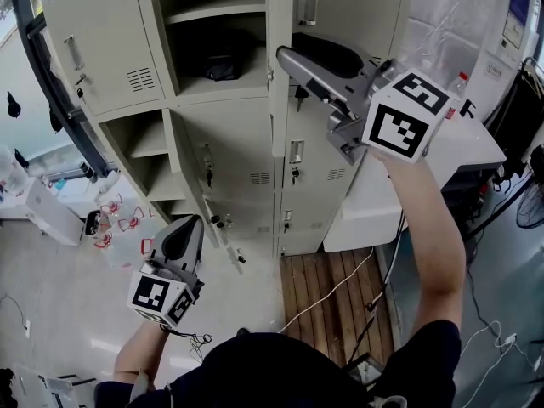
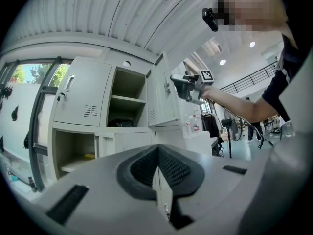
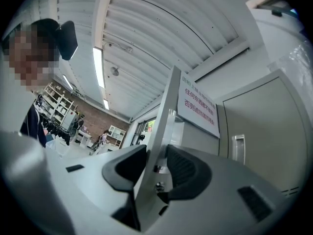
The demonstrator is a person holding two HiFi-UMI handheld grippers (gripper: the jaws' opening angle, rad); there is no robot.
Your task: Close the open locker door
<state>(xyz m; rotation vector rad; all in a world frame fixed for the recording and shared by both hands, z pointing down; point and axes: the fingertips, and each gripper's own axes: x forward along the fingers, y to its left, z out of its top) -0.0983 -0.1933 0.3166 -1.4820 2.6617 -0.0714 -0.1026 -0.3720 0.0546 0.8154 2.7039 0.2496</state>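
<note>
The grey locker bank fills the head view. Its upper middle compartment (image 1: 212, 32) stands open, and the door (image 1: 274, 24) is swung out and seen edge-on. My right gripper (image 1: 286, 58) is raised to that door's free edge. In the right gripper view the door panel (image 3: 166, 116) runs between the two pads, and the right gripper (image 3: 156, 168) is shut on it. The left gripper view shows the same door (image 2: 160, 99) with the right gripper (image 2: 178, 84) at its edge. My left gripper (image 1: 183, 228) hangs low at the left, shut and holding nothing (image 2: 157, 168).
A black bag (image 1: 223, 65) lies on the open compartment's shelf. A lower locker door (image 1: 204, 189) with keys stands ajar, next to open lower-left compartments (image 1: 144, 143). A white table (image 1: 463, 143) stands at the right, with cables (image 1: 340, 287) on the wooden floor boards.
</note>
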